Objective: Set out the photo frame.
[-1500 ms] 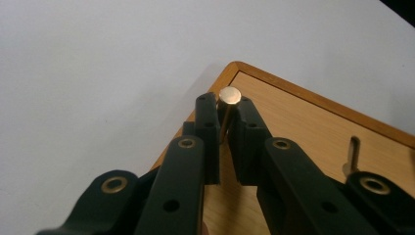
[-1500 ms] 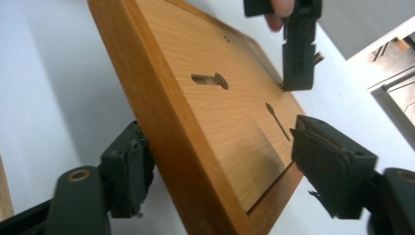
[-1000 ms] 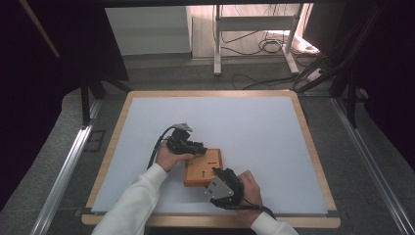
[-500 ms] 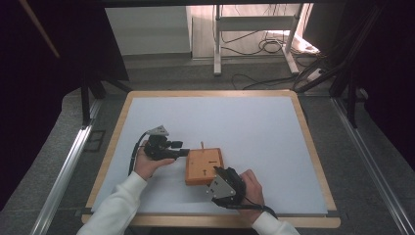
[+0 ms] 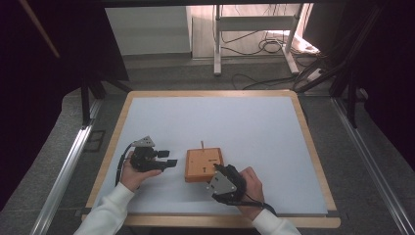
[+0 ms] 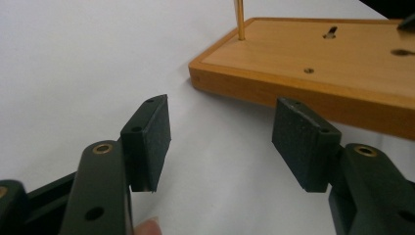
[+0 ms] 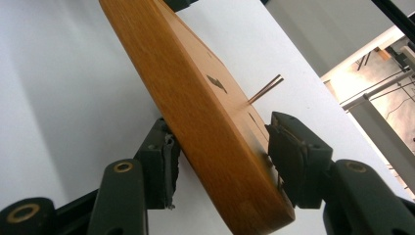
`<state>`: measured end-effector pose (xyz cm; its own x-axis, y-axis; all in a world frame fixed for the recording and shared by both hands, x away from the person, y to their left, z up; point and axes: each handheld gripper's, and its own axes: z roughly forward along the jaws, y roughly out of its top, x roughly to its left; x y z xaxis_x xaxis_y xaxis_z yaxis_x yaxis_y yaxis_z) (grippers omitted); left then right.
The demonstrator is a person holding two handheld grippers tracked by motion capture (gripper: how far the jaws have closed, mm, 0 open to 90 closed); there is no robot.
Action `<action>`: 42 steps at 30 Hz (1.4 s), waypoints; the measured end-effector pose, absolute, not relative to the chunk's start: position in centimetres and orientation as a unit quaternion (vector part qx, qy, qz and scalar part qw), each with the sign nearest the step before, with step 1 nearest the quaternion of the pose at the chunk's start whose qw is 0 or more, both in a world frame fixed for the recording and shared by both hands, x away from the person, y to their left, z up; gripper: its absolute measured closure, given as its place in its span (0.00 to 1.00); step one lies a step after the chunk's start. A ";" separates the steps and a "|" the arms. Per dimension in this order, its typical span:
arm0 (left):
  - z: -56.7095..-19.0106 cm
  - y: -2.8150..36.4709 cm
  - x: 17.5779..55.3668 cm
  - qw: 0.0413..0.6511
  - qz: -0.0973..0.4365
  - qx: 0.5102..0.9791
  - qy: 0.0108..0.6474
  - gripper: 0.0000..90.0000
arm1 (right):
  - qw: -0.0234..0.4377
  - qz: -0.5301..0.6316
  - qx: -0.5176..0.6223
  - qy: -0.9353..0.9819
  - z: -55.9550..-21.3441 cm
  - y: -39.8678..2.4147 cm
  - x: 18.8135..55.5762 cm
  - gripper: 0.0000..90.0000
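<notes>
Between the jaws of the right gripper [image 5: 219,172] sits the near corner of a wooden peg board [image 5: 203,164], clamped across its thickness; the right gripper view shows one pad under the board's lower face and the other bearing on the top face, with the board [image 7: 205,117] tilted across the frame. A thin wooden peg [image 5: 201,145] stands upright at the board's far edge, well beyond that grip.

Off to the side, the left gripper [image 5: 169,158] lies clear of the board, jaws apart with nothing between them; they have just been opening. Its own view shows the board's edge [image 6: 313,93] ahead of and beyond the right-hand pad [image 6: 304,141], not touching, with bare white tabletop [image 6: 88,58] under the gap.

Risks, as judged from this state: the single corner grip offers little purchase, so any lift or twist may let the board pivot or slip from the pads. The thin peg could bend or snap if the left gripper swings in carelessly. A low approach by the open left jaws may shove the board sideways against the right grip.
</notes>
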<state>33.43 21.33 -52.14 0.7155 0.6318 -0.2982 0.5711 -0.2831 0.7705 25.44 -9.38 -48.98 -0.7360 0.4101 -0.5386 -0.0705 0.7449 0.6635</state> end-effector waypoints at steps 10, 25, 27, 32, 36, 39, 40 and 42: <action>-53.0 21.7 32.7 0.460 0.033 0.801 0.382 0.43 | 0.358 0.341 0.094 0.864 -48.9 -9.4 25.5 0.54; -53.2 22.1 32.2 0.451 0.050 0.805 0.383 0.43 | 0.365 0.327 0.084 0.867 -48.2 -9.4 25.6 0.59; -53.2 21.9 32.1 0.449 0.046 0.807 0.382 0.43 | 0.362 0.326 0.080 0.870 -48.0 -9.3 25.9 0.59; -53.5 21.9 32.2 0.444 0.042 0.809 0.383 0.42 | 0.346 0.319 0.069 0.880 -47.0 -9.1 26.7 0.62; -53.6 22.1 32.3 0.445 0.038 0.806 0.388 0.42 | 0.326 0.318 0.055 0.889 -46.0 -9.1 27.7 0.64; -53.6 22.1 32.4 0.438 0.037 0.808 0.393 0.41 | 0.312 0.319 0.037 0.894 -45.4 -9.0 28.5 0.66; -53.7 22.1 32.4 0.438 0.036 0.807 0.395 0.41 | 0.308 0.319 0.037 0.896 -45.2 -9.0 28.7 0.66; -53.7 22.1 32.4 0.436 0.033 0.807 0.397 0.41 | 0.300 0.320 0.036 0.898 -44.8 -8.9 29.1 0.67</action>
<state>32.42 22.12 -53.71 0.6821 0.6700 -0.2931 0.6125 -0.3044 0.7295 29.14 -8.88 -44.80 -0.8172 0.2569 -0.5160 -0.1279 0.7921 0.5969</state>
